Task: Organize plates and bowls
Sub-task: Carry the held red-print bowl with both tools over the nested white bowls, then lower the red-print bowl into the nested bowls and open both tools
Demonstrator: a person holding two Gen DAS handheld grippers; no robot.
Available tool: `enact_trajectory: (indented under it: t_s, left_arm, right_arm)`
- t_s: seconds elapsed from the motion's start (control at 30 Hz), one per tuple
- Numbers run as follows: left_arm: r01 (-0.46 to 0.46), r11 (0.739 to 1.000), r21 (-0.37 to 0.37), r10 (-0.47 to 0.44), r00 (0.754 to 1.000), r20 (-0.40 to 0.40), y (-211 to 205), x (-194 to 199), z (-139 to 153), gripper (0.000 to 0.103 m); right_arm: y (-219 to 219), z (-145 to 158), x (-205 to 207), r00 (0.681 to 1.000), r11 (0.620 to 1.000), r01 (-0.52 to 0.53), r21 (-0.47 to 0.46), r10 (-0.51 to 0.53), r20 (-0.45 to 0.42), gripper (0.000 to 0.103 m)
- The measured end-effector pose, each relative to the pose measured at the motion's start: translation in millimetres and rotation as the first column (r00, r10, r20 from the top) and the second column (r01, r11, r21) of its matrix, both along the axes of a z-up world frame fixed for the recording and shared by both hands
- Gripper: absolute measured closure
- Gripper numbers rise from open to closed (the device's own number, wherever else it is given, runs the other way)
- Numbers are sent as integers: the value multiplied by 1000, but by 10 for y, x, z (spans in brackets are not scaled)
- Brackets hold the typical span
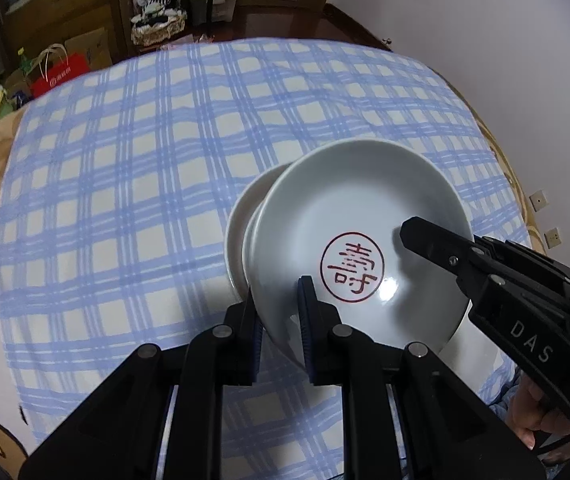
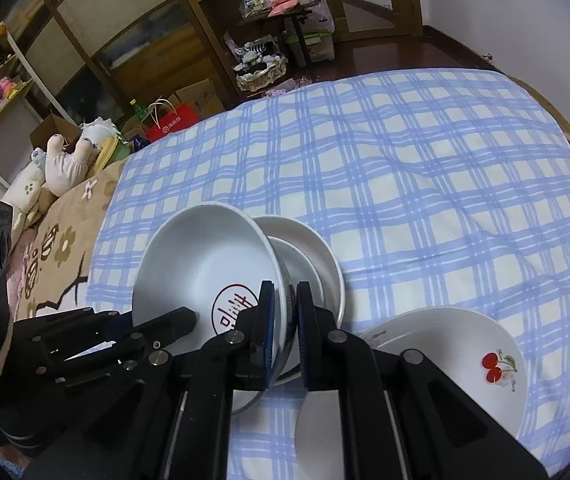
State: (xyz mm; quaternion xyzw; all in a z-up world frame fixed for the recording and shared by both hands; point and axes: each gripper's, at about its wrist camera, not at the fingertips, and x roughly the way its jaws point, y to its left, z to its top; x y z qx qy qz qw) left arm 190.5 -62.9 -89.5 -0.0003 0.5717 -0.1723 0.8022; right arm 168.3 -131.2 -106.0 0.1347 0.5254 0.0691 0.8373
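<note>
Both jaws clamp the red-stamped bowl's [image 1: 357, 240] opposite rims.

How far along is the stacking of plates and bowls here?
Partly done: a white dish on the checked cloth already holds something nested. In hand: the left gripper and right gripper both clamp the rim of the red-seal bowl, tilted over that dish. Left: the cherry bowl sits apart.

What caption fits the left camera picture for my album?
Two grippers, left and right, pinch opposite rims of a red-stamped bowl above a blue checked cloth.
</note>
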Motion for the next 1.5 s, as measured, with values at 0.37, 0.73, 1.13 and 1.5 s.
enact_trajectory:
  t_s: [0.37,0.73,1.13,1.5]
  left_arm:
    - [8,999,33,-9,1000,12,-65,89,-206,86]
    - [18,1000,14,-18,1000,16,-39,161,-235,86]
    - [28,999,30,-29,999,29,-81,142,-229,86]
    - [47,998,51,-50,997,62,-95,127,-199,87]
  right_arm:
    - [-22,-252,29,1000,1000,19,-2,-19,-5,91]
    - [54,-245,99,1000,998,-7,-57,6,-19,91]
    - [54,-236,84,1000,997,-15,-82,15,-4,91]
    - [67,-142,37,999,992,-26,-127,30,23,91]
